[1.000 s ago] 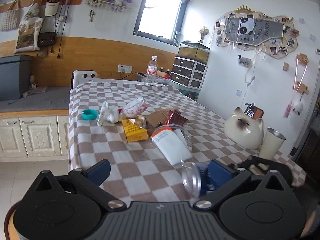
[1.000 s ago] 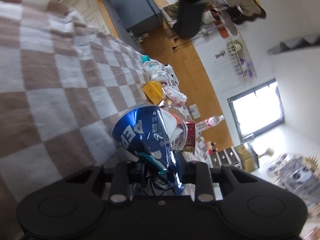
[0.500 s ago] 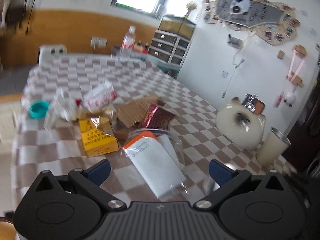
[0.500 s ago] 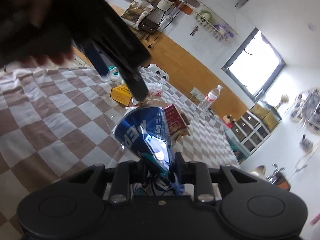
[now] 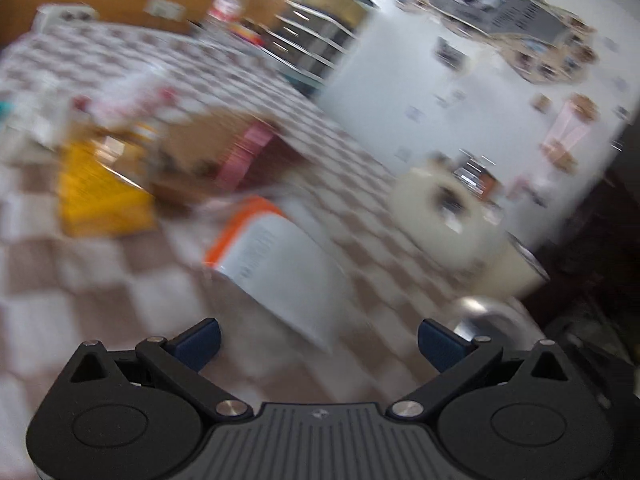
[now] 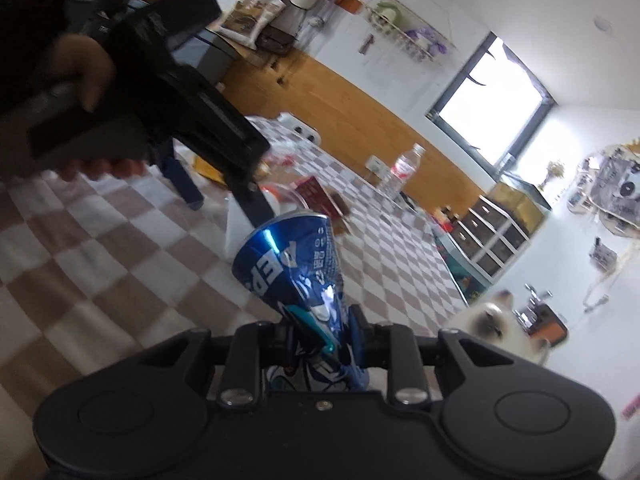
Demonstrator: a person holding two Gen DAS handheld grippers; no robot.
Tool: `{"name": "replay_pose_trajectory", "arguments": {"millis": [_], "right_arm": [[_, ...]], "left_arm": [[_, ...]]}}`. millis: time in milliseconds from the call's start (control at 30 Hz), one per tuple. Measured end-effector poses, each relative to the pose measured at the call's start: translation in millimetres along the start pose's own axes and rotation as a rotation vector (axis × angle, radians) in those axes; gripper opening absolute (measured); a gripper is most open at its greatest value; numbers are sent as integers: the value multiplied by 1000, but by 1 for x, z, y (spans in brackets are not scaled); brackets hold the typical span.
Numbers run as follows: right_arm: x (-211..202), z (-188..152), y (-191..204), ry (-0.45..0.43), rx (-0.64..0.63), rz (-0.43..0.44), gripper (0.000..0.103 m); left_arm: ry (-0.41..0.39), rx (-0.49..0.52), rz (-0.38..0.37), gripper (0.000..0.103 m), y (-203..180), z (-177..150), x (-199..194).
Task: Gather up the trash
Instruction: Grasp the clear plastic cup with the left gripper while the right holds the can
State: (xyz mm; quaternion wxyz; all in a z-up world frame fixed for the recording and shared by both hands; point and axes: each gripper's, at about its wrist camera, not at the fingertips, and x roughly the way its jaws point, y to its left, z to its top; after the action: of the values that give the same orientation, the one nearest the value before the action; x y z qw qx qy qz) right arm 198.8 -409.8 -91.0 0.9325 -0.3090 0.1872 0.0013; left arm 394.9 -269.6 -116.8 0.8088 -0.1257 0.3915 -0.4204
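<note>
The checkered tablecloth [image 6: 120, 264] spans the surface ahead of both grippers, brown and white squares, heavily motion-blurred in the left wrist view. On it, directly ahead of the left gripper [image 5: 319, 338] and centred between its fingers, lies a white packet with an orange band [image 5: 276, 264], apparently inside clear plastic; blur prevents confirming this. Further ahead and to the left of those jaws sits a yellow box [image 5: 100, 196], with a brown cardboard piece [image 5: 200, 152] and a pinkish-red wrapper [image 5: 244, 152] beyond it; details are not legible. Ahead and to the right of the left jaws, at the table's far side, stands a cream cat-shaped figure [image 5: 440, 212]. The left gripper's jaws stand wide apart with nothing between them, and a rounded silver object [image 5: 480, 312] shows just beyond the right finger; whether it touches cannot be told. In the right wrist view, the right gripper [image 6: 322, 332] has its jaws drawn close and clamped on the crushed lower end of a blue soda can [image 6: 296, 264], which projects forward and upward from between the fingers, lifted clear of the cloth. Ahead and to the left of the right jaws, the person's hand [image 6: 84, 76] grips the left gripper's black body. A clear water bottle [image 6: 402, 172] stands far ahead at the table's back edge.
</note>
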Motion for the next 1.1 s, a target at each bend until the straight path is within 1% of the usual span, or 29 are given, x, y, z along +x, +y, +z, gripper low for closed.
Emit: {"name": "replay_pose_trajectory", "arguments": {"millis": [67, 100, 200, 233, 300, 367, 433, 500, 600, 667, 767, 833, 867, 900, 933, 1000, 1033, 1067, 1100], "right_arm": [[-3, -7, -6, 22, 19, -23, 26], [-3, -10, -8, 31, 30, -29, 26], [-4, -16, -16, 50, 58, -52, 26], [-5, -18, -17, 53, 66, -58, 26], [-7, -22, -21, 60, 85, -65, 26], [-8, -24, -23, 63, 98, -69, 25], [-10, -26, -25, 62, 110, -70, 25], [-11, -26, -26, 58, 119, -66, 25], [-11, -26, -27, 56, 129, -57, 25], [-9, -26, -26, 55, 134, -52, 25], [-9, -27, -23, 52, 140, -56, 25], [-8, -27, -24, 50, 153, -55, 25], [-8, -27, -24, 50, 158, -54, 25], [-8, -27, -25, 50, 163, -55, 25], [-7, -27, -24, 51, 167, -56, 25], [-7, -27, -24, 52, 169, -59, 25], [-7, -26, -23, 53, 172, -60, 25], [-7, -26, -24, 54, 177, -60, 25], [-8, -27, -24, 55, 182, -59, 25]], "left_arm": [[50, 14, -72, 103, -13, -5, 6], [72, 36, -90, 103, -21, -7, 9], [101, 139, -111, 102, -45, -5, 10], [101, 178, -112, 101, -51, -1, 9], [79, 247, -75, 97, -60, 8, 5], [54, 283, -43, 93, -63, 17, 2], [32, 288, -23, 87, -61, 28, -1], [13, 294, 0, 86, -60, 38, -3], [-33, 307, 63, 86, -53, 58, -2], [-59, 295, 107, 86, -45, 68, -1], [-58, 282, 158, 82, -31, 80, 7], [-32, 270, 186, 76, -22, 85, 18], [-20, 254, 185, 74, -16, 87, 24], [-8, 232, 169, 71, -10, 88, 27], [3, 203, 147, 65, -5, 88, 32], [33, 155, 88, 57, 3, 85, 37], [41, 140, 58, 54, 5, 82, 37], [45, 134, 34, 54, 5, 77, 37], [48, 128, 14, 51, 5, 74, 36]]}}
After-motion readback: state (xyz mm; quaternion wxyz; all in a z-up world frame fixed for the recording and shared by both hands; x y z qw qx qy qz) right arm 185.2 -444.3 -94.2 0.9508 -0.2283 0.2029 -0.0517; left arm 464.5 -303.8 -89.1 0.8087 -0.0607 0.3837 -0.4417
